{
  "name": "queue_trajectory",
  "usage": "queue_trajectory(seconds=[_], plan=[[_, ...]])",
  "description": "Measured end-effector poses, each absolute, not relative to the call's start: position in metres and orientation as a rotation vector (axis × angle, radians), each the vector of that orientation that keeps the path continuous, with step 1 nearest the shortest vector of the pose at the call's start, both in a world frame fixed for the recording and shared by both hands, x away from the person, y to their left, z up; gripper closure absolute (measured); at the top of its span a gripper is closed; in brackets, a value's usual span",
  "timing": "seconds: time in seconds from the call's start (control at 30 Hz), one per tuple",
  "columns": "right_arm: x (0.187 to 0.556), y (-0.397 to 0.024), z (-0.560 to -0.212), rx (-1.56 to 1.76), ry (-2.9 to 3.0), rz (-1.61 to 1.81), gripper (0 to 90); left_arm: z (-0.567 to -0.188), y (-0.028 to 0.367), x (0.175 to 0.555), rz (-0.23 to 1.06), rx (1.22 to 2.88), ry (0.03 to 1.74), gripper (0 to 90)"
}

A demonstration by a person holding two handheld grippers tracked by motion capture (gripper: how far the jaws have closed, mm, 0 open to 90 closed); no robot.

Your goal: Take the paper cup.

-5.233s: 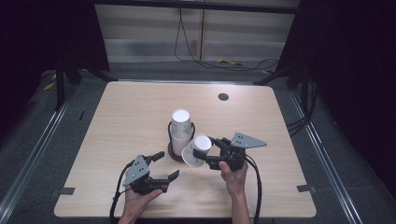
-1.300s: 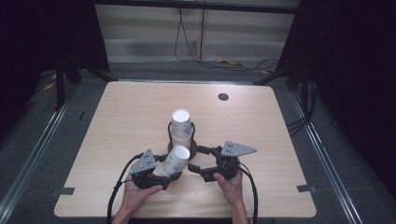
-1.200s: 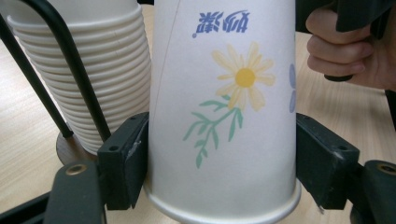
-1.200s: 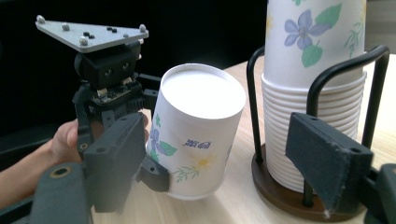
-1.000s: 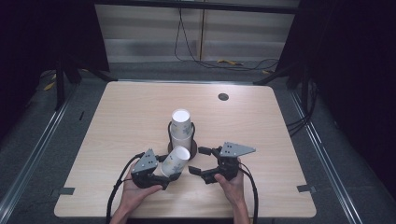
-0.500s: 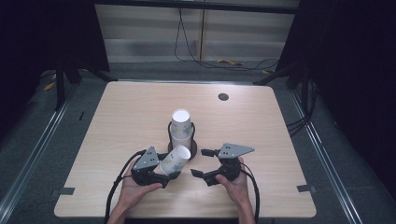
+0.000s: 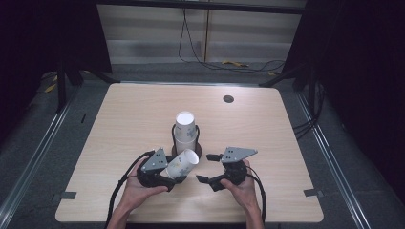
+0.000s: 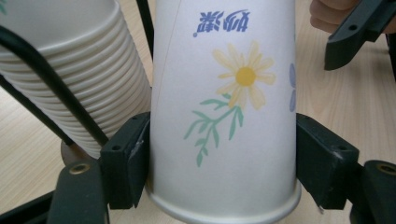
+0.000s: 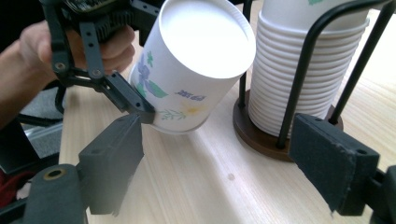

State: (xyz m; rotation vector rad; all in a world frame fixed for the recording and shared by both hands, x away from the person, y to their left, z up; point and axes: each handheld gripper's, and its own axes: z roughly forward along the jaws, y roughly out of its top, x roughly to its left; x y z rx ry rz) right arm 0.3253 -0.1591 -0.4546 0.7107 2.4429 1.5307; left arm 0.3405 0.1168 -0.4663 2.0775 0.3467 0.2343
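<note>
A white paper cup [image 7: 184, 163] printed with flowers lies tilted between the jaws of my left gripper [image 7: 175, 172], which is shut on it just above the table. The left gripper view has the pads [image 8: 135, 163] pressing on both sides of the cup [image 8: 224, 93]. Its round white end [image 9: 205, 39] faces my right gripper [image 9: 219, 154]. That right gripper [image 7: 205, 168] is open with nothing between its jaws, which have just been closing a little. It sits a short way right of the cup. Behind both stands a stack of cups [image 7: 185, 126] in a wire holder.
The holder's brown round base [image 9: 254, 135] and black wire uprights [image 9: 299, 79] stand close behind the held cup. A small dark round hole [image 7: 228, 99] marks the far right of the wooden table [image 7: 286, 143]. Cables lie on the floor beyond the far edge.
Five seconds ago the right gripper held the cup beside the stack; now the left gripper holds it. Over the last second the cup has tipped over toward the right gripper.
</note>
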Motion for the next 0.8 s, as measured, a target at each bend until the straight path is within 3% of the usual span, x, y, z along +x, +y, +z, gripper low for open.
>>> queue_trajectory(seconds=[0.4, 0.47, 0.53, 0.8], plan=[[0.327, -0.154, -0.456, 0.697, 2.522, 1.393, 17.2, -0.471, 0.111, 0.343, 0.208, 2.173, 0.319, 27.4], [0.328, -0.153, -0.457, 0.692, 2.531, 1.377, 18.1, -0.470, 0.110, 0.343, 0.209, 2.176, 0.316, 27.4], [0.328, -0.153, -0.457, 0.679, 2.547, 1.370, 25.8, -0.470, 0.108, 0.343, 0.206, 2.185, 0.316, 27.4], [0.329, -0.155, -0.454, 0.668, 2.566, 1.318, 25.2, -0.464, 0.102, 0.343, 0.208, 2.243, 0.265, 27.5]])
